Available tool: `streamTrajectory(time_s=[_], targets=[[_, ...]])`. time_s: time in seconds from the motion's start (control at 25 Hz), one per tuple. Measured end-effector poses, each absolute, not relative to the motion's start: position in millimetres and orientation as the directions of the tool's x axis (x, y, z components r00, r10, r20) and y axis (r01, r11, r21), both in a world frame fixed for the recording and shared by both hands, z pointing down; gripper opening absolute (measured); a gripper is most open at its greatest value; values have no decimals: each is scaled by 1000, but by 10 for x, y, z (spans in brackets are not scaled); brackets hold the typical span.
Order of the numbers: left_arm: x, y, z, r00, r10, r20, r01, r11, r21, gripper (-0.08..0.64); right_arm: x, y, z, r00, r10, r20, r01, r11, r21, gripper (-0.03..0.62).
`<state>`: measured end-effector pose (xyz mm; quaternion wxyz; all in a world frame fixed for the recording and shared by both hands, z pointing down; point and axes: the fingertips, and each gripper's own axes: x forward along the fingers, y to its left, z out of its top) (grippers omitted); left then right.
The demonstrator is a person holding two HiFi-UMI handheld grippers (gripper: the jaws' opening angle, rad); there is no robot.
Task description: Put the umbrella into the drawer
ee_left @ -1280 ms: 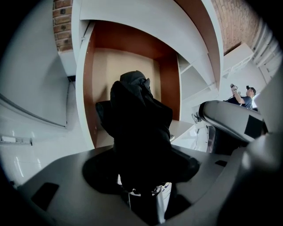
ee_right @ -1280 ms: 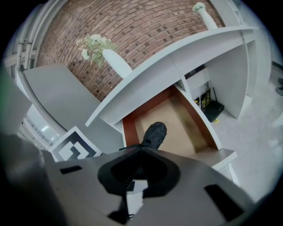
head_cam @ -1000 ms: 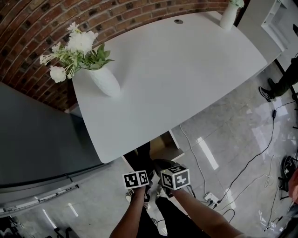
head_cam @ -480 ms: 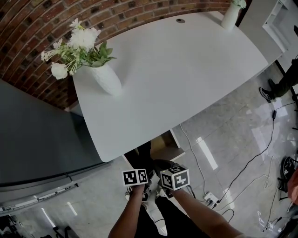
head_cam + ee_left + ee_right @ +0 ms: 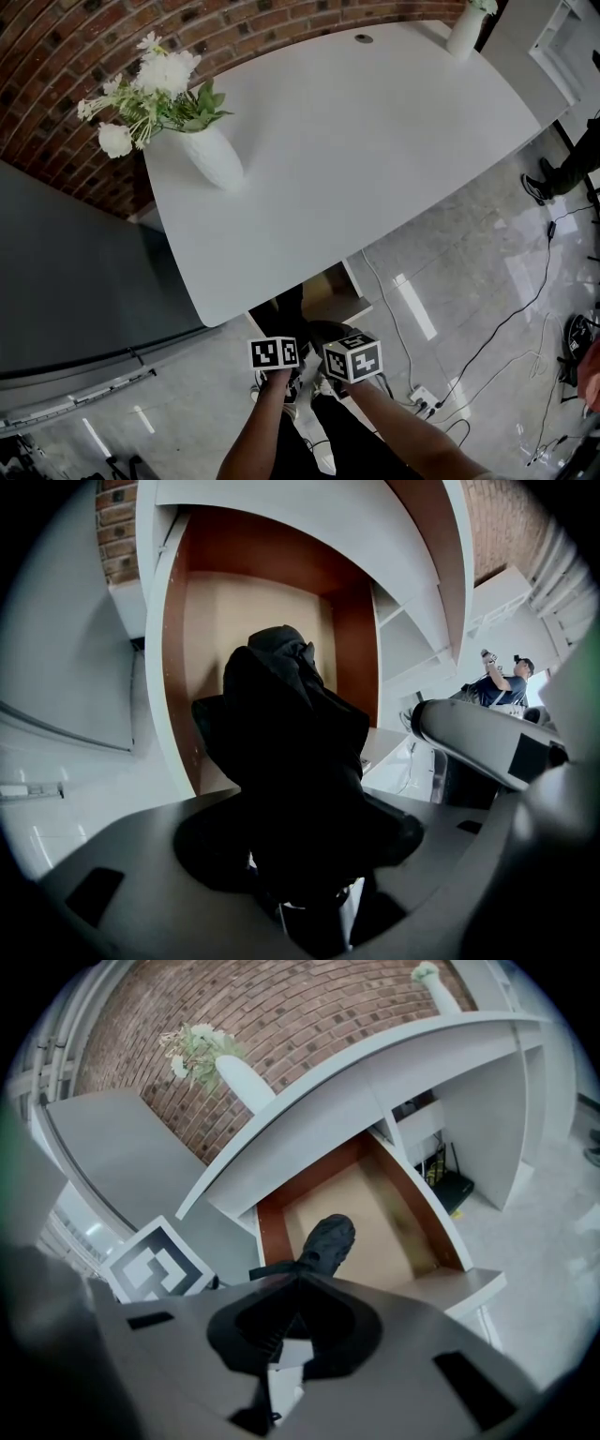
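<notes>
Both grippers are bunched close together below the white worktop. The left gripper has its fingers clamped on the black folded umbrella, whose bundle fills the space between them. The right gripper has its fingers pinched almost together on the umbrella's near end. The umbrella's far end pokes out over the open wooden drawer. A white flower vase stands on the worktop.

Head view steeply overhead, gripper views share drawer

Open drawer under overhanging tabletop
</notes>
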<state>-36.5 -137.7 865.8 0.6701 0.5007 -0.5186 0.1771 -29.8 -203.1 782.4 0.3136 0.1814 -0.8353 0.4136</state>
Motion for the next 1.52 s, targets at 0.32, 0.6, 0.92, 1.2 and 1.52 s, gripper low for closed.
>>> streamTrajectory(time_s=[0.32,0.6,0.92,1.2,1.52], targets=[[-413,-1391,8643,380,-320,868,-745,451,492,276,-304,-2006,7808,-740,-37,672,-554,600,-577,23],[-562,-1380,8500,239,-317,918,-880,330,342,284,-336,-2011,7772,-740,-43,671,-554,605,-572,24],[-521,-1518,8302,219,-395,892,-901,269,341,298,-363,-1930,7737,-746,-42,665,-546,610,-574,23],[-574,-1427,8210,185,-423,887,-896,299,329,296,-299,-1893,7689,-732,-56,679,-556,626,-547,23],[-607,-1332,8062,165,-450,878,-885,325,333,245,-271,-1799,7675,-712,-60,700,-555,658,-509,24]])
